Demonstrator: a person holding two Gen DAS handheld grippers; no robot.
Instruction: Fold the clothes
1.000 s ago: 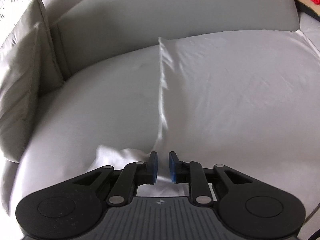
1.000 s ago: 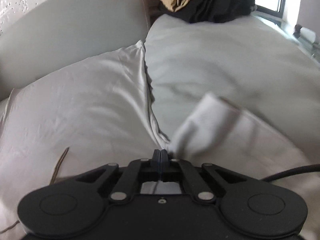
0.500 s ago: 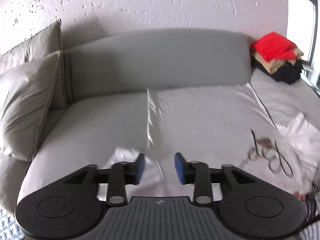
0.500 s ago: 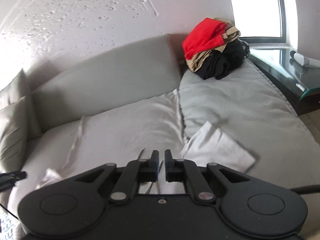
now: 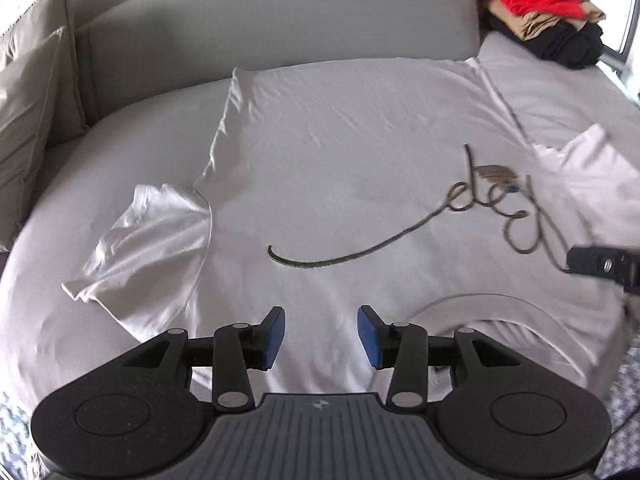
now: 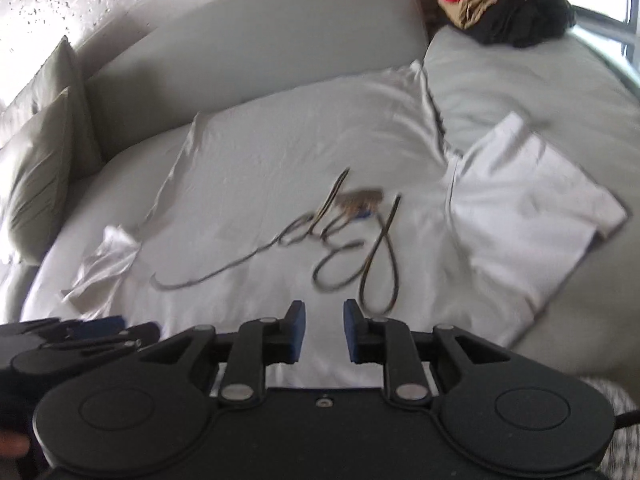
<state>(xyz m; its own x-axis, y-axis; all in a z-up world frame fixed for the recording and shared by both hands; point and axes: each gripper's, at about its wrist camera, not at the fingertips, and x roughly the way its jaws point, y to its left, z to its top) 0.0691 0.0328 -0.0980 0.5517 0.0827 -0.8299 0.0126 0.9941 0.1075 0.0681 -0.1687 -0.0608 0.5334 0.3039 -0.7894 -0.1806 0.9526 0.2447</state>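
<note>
A white T-shirt [image 5: 340, 152] is lying spread flat, print side up, across the seat of a grey sofa [image 5: 280, 20], its hem reaching toward the backrest and its collar [image 5: 492, 312] sitting at the near edge. The looping script print [image 6: 340, 240] is running across the chest in dark, thin strokes. One sleeve [image 5: 148, 248] is sticking out to the left, rumpled and creased, while the other sleeve [image 6: 528, 232] is fanning out flatter on the right, over the neighbouring cushion. The left gripper [image 5: 321, 334] is hovering just above the near part of the shirt, left of the collar, with its blue-padded fingers [image 5: 370, 336] standing wide apart and nothing between them. The right gripper [image 6: 325, 330] is hanging over the near edge as well, its jaws parted a little less widely and likewise gripping nothing; in the right wrist view the other tool is showing as a dark blur at the lower left. Whether either one is touching the cloth, I cannot tell. Two pale cushions [image 6: 36, 152] are leaning against the sofa's left end. At the far right corner a pile of clothes [image 5: 548, 12] is sitting, red on top, tan beneath and black at the bottom, well apart from the shirt. A patterned rug [image 5: 628, 384] is peeking out at the bottom edge.
</note>
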